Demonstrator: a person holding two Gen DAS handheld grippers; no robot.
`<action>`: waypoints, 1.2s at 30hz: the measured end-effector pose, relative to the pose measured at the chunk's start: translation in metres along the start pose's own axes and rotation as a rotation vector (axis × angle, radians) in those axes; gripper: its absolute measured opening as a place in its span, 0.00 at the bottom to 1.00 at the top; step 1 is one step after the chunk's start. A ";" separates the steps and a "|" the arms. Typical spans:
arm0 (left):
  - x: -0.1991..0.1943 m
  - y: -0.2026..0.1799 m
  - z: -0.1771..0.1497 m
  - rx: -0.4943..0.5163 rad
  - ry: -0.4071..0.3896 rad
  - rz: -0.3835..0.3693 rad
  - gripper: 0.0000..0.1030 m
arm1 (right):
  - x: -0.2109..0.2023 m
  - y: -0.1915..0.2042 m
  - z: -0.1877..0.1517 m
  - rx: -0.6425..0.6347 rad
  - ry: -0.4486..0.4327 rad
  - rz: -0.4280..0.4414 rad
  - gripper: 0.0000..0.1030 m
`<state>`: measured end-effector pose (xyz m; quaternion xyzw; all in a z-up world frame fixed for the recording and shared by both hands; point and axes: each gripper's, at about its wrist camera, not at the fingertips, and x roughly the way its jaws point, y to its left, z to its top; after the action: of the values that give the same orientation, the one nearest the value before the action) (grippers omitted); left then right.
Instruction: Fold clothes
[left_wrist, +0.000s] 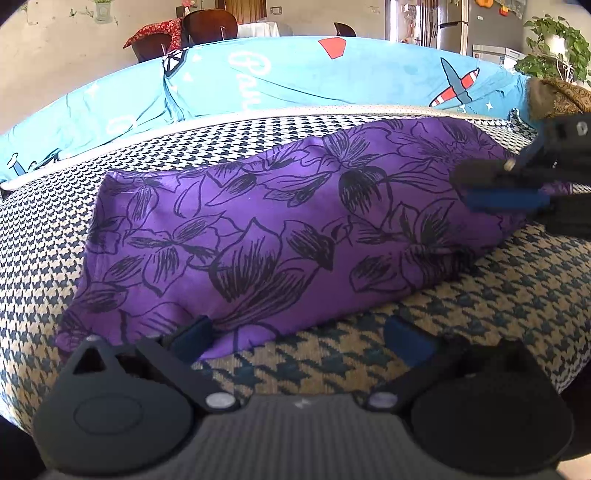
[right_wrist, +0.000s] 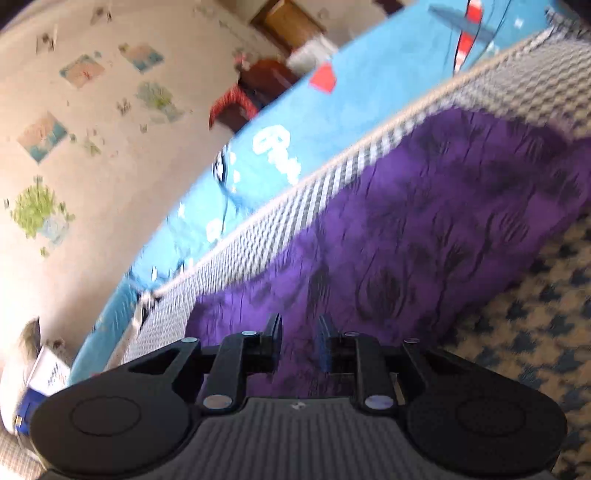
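Left wrist view shows the purple garment (left_wrist: 280, 221) lying long left-to-right on the houndstooth cover (left_wrist: 480, 295), the left gripper (left_wrist: 299, 338) spread wide at its near hem, the right gripper (left_wrist: 506, 188) clenched on its right end.

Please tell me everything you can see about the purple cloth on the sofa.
The purple cloth is thin soft fabric printed with large black outline flowers. It lies folded into a long band across the checked sofa cover, lightly creased. The open left tongs sit at its near edge, one finger touching it. The right tongs are at its right end, where the cloth looks lifted; the right view is blurred.
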<state>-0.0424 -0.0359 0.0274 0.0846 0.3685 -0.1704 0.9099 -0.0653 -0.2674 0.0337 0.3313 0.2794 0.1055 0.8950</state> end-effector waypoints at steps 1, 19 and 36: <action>-0.002 0.002 0.000 -0.008 -0.003 -0.001 1.00 | -0.005 -0.003 0.004 0.009 -0.041 -0.016 0.21; -0.009 0.034 -0.005 -0.131 0.015 0.053 1.00 | -0.009 -0.047 0.010 0.090 -0.119 -0.352 0.02; -0.017 0.093 -0.011 -0.350 0.043 0.111 1.00 | -0.017 0.009 -0.002 -0.189 -0.129 -0.311 0.17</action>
<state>-0.0262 0.0571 0.0345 -0.0514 0.4066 -0.0514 0.9107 -0.0806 -0.2656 0.0454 0.2045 0.2581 -0.0295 0.9438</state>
